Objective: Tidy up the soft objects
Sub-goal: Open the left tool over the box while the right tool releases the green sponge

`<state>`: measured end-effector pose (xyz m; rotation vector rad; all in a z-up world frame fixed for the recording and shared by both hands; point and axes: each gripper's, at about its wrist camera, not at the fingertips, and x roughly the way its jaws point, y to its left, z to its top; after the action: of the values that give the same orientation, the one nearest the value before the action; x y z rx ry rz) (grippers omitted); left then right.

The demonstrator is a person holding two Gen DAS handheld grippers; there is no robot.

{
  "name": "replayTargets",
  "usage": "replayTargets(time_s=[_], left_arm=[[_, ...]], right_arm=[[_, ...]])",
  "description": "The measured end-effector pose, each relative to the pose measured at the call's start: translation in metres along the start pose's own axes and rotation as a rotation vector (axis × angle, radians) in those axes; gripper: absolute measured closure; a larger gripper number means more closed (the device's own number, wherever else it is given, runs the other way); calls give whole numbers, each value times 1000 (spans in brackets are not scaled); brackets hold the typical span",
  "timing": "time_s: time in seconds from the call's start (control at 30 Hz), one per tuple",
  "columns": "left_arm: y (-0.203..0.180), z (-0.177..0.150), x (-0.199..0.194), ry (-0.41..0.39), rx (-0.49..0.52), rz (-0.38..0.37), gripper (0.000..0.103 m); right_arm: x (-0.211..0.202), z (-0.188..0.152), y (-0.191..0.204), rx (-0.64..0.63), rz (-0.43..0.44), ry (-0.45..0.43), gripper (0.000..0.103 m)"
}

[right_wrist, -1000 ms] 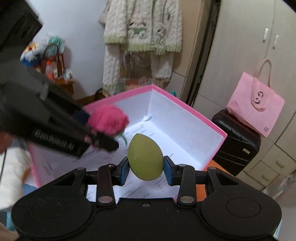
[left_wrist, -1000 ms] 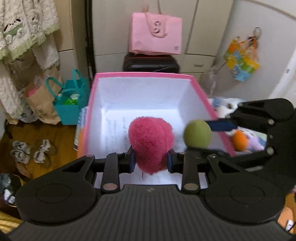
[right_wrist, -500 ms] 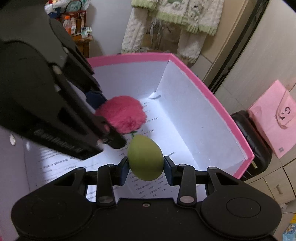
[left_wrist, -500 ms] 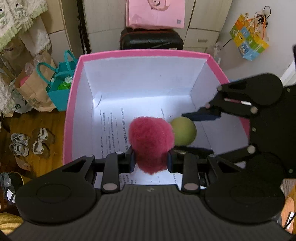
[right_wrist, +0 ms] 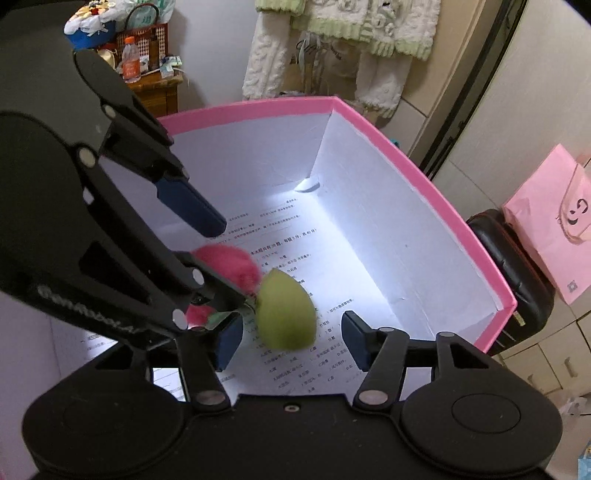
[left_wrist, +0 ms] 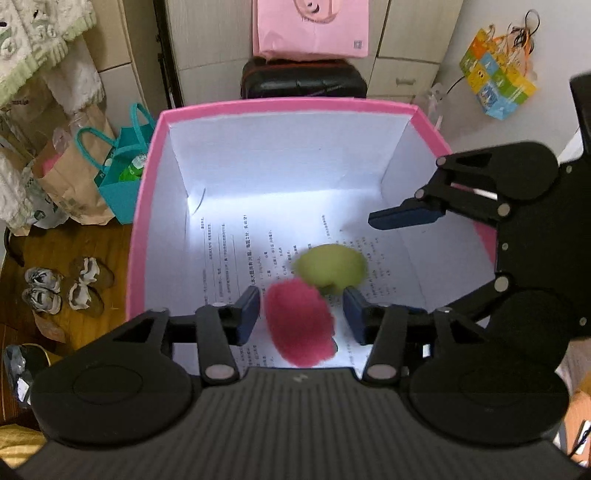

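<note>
Only the left wrist view shows shoes [left_wrist: 62,291].

My two wrist cameras look steeply down from close above into the same pink box [left_wrist: 288,106] [right_wrist: 424,173], each catching the other gripper.

I count one pink box [left_wrist: 284,105], and in it two soft things: one fuzzy red ball [left_wrist: 299,326] and one green egg-shaped ball [left_wrist: 330,266]. My two grippers are in view, the left gripper [left_wrist: 301,319] and the right gripper [right_wrist: 291,338]. At twelve o'clock I see one pink paper bag [left_wrist: 312,27] on one black suitcase [left_wrist: 304,79]; at nine o'clock, one teal bag [left_wrist: 123,177].
</note>
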<state>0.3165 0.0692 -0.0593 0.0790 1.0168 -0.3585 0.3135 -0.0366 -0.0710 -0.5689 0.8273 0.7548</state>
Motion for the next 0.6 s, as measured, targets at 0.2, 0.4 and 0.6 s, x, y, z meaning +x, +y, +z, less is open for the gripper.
replayTargets(time_s=[0.2, 0.4, 0.6], left_arm=[[-6, -18, -35, -72, 15, -28, 47], [-18, -36, -74, -129, 57, -30, 45], [-32, -55, -110, -169, 109, -32, 42]], right_arm=[[-29, -7, 9, 24, -27, -49, 35], [-62, -19, 18, 89, -26, -97, 35], [-100, -31, 32, 119, -37, -142, 32]])
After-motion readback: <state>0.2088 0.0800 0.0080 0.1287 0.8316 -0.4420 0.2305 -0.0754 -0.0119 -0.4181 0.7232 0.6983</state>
